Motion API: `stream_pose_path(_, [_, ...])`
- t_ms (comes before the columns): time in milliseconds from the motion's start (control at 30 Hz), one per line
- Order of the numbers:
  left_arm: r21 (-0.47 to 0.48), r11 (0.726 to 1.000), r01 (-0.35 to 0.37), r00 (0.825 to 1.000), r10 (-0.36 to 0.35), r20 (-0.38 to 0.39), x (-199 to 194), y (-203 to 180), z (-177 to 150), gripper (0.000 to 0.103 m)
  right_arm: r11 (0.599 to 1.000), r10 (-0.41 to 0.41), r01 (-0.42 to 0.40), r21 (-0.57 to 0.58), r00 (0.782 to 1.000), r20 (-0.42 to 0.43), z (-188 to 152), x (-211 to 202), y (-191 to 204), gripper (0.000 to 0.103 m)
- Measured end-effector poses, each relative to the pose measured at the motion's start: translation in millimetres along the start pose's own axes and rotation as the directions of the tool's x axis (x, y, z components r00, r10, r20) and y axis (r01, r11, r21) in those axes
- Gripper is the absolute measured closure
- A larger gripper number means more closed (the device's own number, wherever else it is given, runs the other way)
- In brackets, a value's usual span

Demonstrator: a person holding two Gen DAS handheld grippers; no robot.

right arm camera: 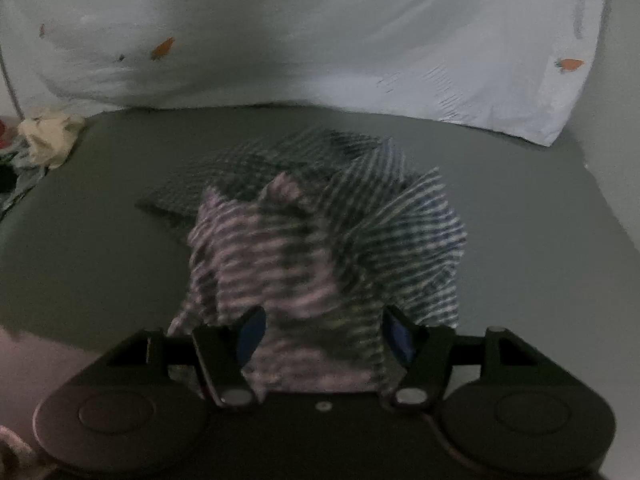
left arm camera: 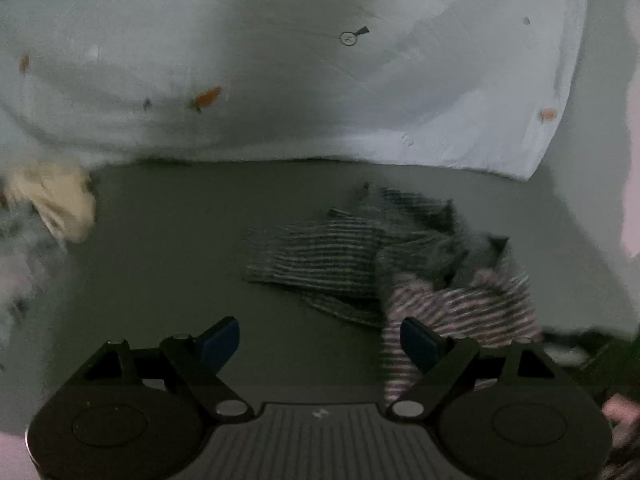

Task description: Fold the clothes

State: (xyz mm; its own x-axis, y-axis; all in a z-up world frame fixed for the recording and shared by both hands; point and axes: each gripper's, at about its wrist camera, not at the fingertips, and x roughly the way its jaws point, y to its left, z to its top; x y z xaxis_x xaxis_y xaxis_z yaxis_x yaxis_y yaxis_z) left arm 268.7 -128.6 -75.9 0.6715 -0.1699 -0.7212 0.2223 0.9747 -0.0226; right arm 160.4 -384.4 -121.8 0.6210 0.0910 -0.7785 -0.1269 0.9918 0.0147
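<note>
A blue-and-white striped garment (right arm camera: 304, 248) lies crumpled on the grey bed surface (right arm camera: 100, 220). One bunched end rises off the bed into my right gripper (right arm camera: 324, 338). The cloth fills the gap between the blue pads (right arm camera: 250, 336), and the gripper is shut on that thick bunch. In the left wrist view the same striped garment (left arm camera: 320, 256) spreads ahead and to the right. Its raised part (left arm camera: 460, 308) passes just behind the right finger. My left gripper (left arm camera: 320, 342) hangs above the bed, open, with nothing between its fingers.
A pale sheet with small orange carrot prints (left arm camera: 320, 80) hangs across the back, also visible in the right wrist view (right arm camera: 360, 40). A cream crumpled cloth (left arm camera: 56, 204) lies at the bed's far left among other clothes. A hand (left arm camera: 620, 412) shows at the lower right.
</note>
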Motion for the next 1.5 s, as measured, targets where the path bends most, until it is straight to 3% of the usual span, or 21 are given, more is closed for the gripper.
stream_pose_path(100, [0.141,0.990,-0.025,1.000,0.023,0.015,10,-17,-6,0.016,1.000,0.003,-0.003,-0.008,1.000,-0.006,1,6,2,0.032])
stream_pose_path(200, [0.278,0.959,-0.051,0.999,0.043,0.033,19,-33,-12,0.019,1.000,0.005,-0.005,-0.015,1.000,-0.012,2,11,5,0.029])
stream_pose_path(300, [0.335,0.942,0.023,1.000,-0.024,-0.001,39,-48,-14,0.023,1.000,0.008,-0.008,-0.023,1.000,-0.018,3,17,7,0.030])
stream_pose_path(367, [0.392,0.918,0.061,0.998,-0.062,-0.010,51,-57,-13,0.024,1.000,0.009,-0.010,-0.028,1.000,-0.021,3,20,9,0.044])
stream_pose_path(433, [0.471,0.879,0.074,0.996,-0.088,0.008,60,-62,-10,0.024,0.999,0.006,-0.007,-0.045,1.000,-0.014,4,22,12,0.083])
stream_pose_path(467, [0.509,0.857,0.078,0.995,-0.101,0.017,64,-64,-8,0.024,0.997,-0.006,0.007,-0.082,1.000,0.014,5,18,16,0.089])
stream_pose_path(567, [0.618,0.781,0.087,0.989,-0.142,0.041,77,-70,-2,0.023,0.982,-0.030,0.049,-0.182,0.994,0.102,9,4,26,0.093])
stream_pose_path(667, [0.661,0.731,0.167,0.976,-0.219,-0.004,94,-72,11,0.023,0.970,-0.037,0.070,-0.235,0.990,0.139,11,-2,32,0.093])
stream_pose_path(733, [0.705,0.678,0.208,0.964,-0.263,-0.031,103,-76,18,0.023,0.966,-0.042,0.076,-0.246,0.989,0.139,12,0,34,0.093])
stream_pose_path(800, [0.764,0.602,0.235,0.952,-0.300,-0.056,114,-83,20,0.023,0.967,-0.040,0.073,-0.246,0.990,0.137,13,0,33,0.093])
stream_pose_path(933, [0.872,0.350,0.341,0.921,-0.312,-0.235,140,-101,15,0.023,0.967,-0.036,0.068,-0.246,0.991,0.131,16,1,31,0.093])
stream_pose_path(967, [0.880,0.305,0.365,0.912,-0.306,-0.272,146,-105,12,0.023,0.965,-0.036,0.068,-0.254,0.991,0.129,16,1,30,0.093])
stream_pose_path(1000, [0.882,0.264,0.390,0.903,-0.300,-0.309,152,-109,10,0.023,0.962,-0.037,0.071,-0.265,0.990,0.133,17,0,30,0.094])
stream_pose_path(1067, [0.879,0.226,0.420,0.890,-0.293,-0.350,159,-113,6,0.027,0.955,-0.044,0.084,-0.285,0.989,0.143,18,-1,31,0.097])
stream_pose_path(1100, [0.877,0.222,0.426,0.886,-0.300,-0.354,159,-114,4,0.032,0.953,-0.048,0.090,-0.290,0.988,0.149,19,-4,31,0.097])
stream_pose_path(1167, [0.870,0.263,0.417,0.889,-0.318,-0.329,156,-114,2,0.060,0.955,-0.044,0.089,-0.283,0.986,0.162,24,-10,29,0.098])
stream_pose_path(1233, [0.855,0.351,0.383,0.902,-0.344,-0.263,145,-106,2,0.083,0.961,-0.034,0.083,-0.263,0.982,0.187,29,-20,26,0.098])
stream_pose_path(1300, [0.834,0.443,0.328,0.922,-0.344,-0.180,131,-97,0,0.086,0.971,-0.013,0.062,-0.230,0.977,0.212,35,-31,21,0.098])
stream_pose_path(1367, [0.818,0.528,0.228,0.950,-0.304,-0.069,113,-86,-2,0.094,0.978,0.007,0.043,-0.207,0.973,0.232,38,-39,18,0.098])
stream_pose_path(1433, [0.781,0.608,0.144,0.964,-0.265,0.028,94,-75,-1,0.094,0.982,0.027,0.020,-0.187,0.968,0.250,41,-47,15,0.097])
stream_pose_path(1500, [0.744,0.667,0.040,0.972,-0.200,0.127,76,-63,-1,0.096,0.988,0.039,0.004,-0.156,0.961,0.273,44,-54,12,0.097])
